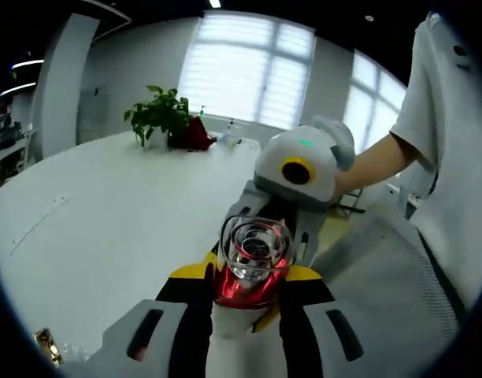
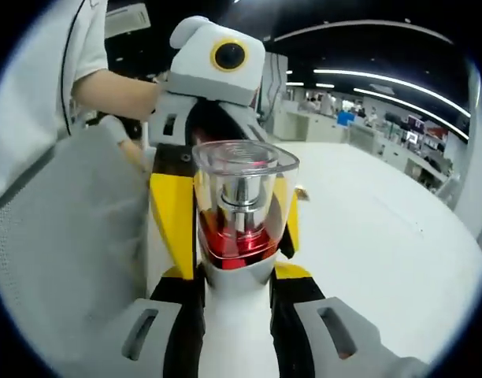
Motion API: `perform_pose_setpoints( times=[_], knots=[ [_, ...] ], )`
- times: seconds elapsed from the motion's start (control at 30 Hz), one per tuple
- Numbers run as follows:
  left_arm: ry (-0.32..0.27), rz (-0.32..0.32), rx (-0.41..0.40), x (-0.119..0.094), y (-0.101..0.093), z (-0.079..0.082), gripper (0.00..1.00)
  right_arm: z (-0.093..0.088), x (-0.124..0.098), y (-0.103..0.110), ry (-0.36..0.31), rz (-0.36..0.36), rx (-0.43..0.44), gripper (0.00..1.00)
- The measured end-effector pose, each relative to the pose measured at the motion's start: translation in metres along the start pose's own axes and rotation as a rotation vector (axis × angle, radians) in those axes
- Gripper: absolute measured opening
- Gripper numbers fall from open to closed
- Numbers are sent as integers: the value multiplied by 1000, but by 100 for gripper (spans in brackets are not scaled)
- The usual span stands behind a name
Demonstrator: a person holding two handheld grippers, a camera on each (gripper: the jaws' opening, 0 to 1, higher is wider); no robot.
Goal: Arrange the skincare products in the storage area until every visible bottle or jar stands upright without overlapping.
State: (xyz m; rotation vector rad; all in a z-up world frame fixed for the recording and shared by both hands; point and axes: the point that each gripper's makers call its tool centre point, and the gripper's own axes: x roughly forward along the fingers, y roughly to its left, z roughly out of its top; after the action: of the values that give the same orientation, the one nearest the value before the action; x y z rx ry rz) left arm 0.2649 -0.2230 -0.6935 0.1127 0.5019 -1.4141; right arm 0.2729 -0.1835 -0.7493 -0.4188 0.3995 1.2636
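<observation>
A red bottle (image 1: 253, 272) with a clear cap pointed along both tools, held above the white table (image 1: 107, 213). Left tool (image 1: 245, 303) and right tool (image 2: 237, 264) each clamped it from opposite ends.

Your left gripper (image 1: 249, 303) and right gripper (image 2: 235, 276) face each other, both pinching one bottle (image 2: 242, 209) together.

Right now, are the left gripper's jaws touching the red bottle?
Touching. In the left gripper view, the left gripper has both yellow-tipped jaws pressed against the red bottle.
</observation>
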Motion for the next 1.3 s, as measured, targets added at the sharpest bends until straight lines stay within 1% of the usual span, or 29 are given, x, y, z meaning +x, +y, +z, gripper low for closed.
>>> perform_pose_setpoints(
  times=[0.2,0.23,0.33,0.5,0.6,0.67,0.73,0.9,1.1,1.23,1.3],
  knots=[
    [-2,-11,9,7,17,-5,27,-10,3,-13,23,-34,-2,31],
    [-16,-14,8,7,23,-4,27,-9,4,-16,17,-42,-2,31],
    [-26,-17,0,7,37,-4,27,-9,5,-25,7,-66,14,31],
    [-37,-33,2,14,45,2,27,-9,5,-36,-6,-88,23,31],
    [-35,-41,4,17,49,4,28,-10,5,-45,7,-103,26,31],
    [-36,-51,4,18,52,6,28,-11,5,-51,3,-108,35,31],
    [-34,-54,6,20,60,9,28,-11,6,-58,-9,-114,48,31],
    [-31,-53,8,22,67,11,27,-10,10,-71,-14,-122,58,31],
    [-48,-45,-5,23,84,15,27,-9,13,-88,-30,-138,70,31],
    [-52,-47,-6,24,89,17,27,-9,14,-96,-39,-139,77,31],
    [-49,-48,-6,25,92,17,27,-9,14,-97,-40,-139,77,31]
  ],
)
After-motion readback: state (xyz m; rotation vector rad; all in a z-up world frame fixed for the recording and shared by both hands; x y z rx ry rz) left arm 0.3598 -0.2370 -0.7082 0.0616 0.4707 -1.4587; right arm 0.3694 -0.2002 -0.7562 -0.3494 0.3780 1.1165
